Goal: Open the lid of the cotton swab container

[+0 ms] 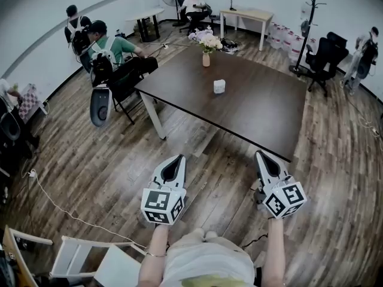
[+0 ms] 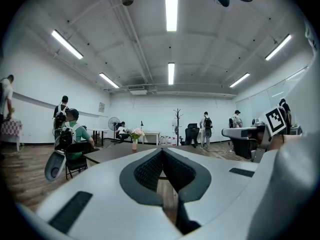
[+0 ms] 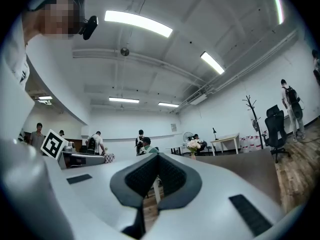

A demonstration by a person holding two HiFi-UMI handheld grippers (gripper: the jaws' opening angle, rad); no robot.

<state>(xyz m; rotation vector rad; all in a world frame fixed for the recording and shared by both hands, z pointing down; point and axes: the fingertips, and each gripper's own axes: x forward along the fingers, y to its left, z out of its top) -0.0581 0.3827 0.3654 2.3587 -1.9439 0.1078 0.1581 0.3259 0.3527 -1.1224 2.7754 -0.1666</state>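
The cotton swab container [image 1: 219,86] is a small white box, standing upright with its lid on near the middle of the dark desk [image 1: 257,109]. A vase of flowers [image 1: 206,51] stands behind it. The left tool [image 1: 178,158] and the right tool [image 1: 260,155] are both clenched tight with nothing between their jaws. They hang over the wooden floor [image 1: 218,151], well apart from the container. Only the head view shows the container. The left tool view [image 2: 162,152] and right tool view [image 3: 152,158] show the vase and the ceiling lights [image 2: 171,4].
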